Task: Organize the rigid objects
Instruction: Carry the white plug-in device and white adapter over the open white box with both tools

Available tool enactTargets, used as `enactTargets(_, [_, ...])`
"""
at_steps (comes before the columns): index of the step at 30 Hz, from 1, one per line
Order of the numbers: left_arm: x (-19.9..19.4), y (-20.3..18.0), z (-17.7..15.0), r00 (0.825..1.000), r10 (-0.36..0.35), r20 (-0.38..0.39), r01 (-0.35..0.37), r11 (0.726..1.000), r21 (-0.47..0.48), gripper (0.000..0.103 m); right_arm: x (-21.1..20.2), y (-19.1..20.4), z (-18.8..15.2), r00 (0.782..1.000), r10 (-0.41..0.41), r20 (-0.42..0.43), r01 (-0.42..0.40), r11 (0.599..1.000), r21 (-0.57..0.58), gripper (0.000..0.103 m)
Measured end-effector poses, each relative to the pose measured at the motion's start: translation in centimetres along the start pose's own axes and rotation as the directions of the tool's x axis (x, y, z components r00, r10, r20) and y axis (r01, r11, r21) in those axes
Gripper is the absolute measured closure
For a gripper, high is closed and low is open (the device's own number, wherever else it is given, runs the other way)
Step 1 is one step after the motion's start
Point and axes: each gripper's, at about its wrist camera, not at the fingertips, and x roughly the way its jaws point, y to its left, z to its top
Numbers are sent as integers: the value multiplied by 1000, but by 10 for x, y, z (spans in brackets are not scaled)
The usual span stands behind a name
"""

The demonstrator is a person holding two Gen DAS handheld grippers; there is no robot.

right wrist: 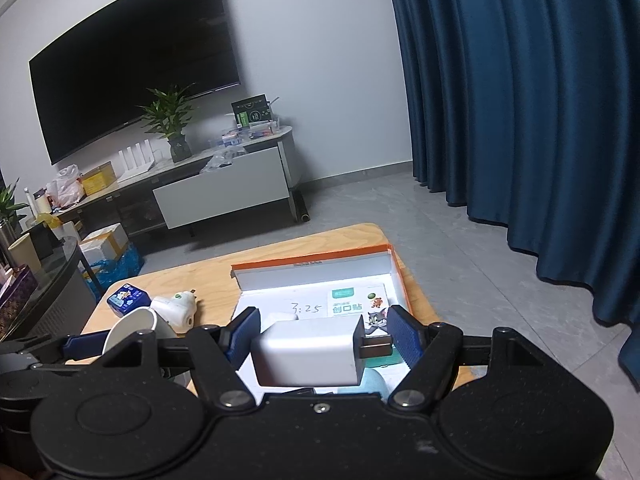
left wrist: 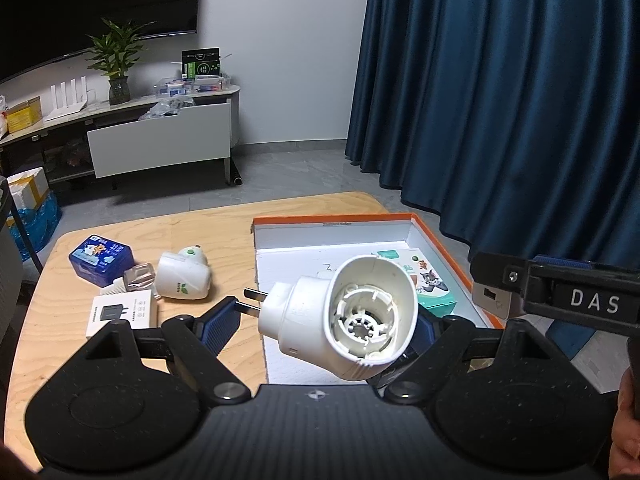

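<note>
Left gripper (left wrist: pixel 326 320) closed, blue ribbed pads pressing either side of a white plug-in device (left wrist: pixel 340 316), held raised and roughly level, fingers pointing forward. Right gripper (right wrist: pixel 320 338) likewise closed, pads clamped on the ends of a white charger (right wrist: pixel 308 352), also raised and level. Right gripper (left wrist: pixel 560 296) visible in the left wrist view at the right edge, beside the left one and a little ahead. Bare skin of a hand (left wrist: pixel 626 432) showing at lower right.

Seeing open white floor across the orange box (left wrist: pixel 400 222) left half; bandage carton (left wrist: pixel 434 284) blocking its right side. Leaving bare tabletop (left wrist: pixel 224 232) behind blue tin (left wrist: pixel 101 258) and white plug-in (left wrist: pixel 184 274).
</note>
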Motion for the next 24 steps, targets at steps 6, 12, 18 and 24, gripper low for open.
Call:
enactTargets(6, [6, -4, 2, 1000, -8, -6, 8, 1000, 7, 16, 4, -2, 2, 1000, -2, 0, 2, 1000, 1, 19])
enactTargets(12, [11, -6, 3, 1000, -12, -11, 12, 1000, 11, 16, 8, -4, 4, 1000, -2, -2, 2, 1000, -2, 19])
enactTargets(18, [17, -8, 4, 1000, -15, -16, 15, 1000, 13, 16, 17, -6, 8, 1000, -1, -11, 1, 1000, -5, 19])
enactTargets(24, [25, -13, 6, 999, -24, -30, 25, 999, 22, 16, 29, -9, 14, 1000, 7, -24, -7, 1000, -5, 19])
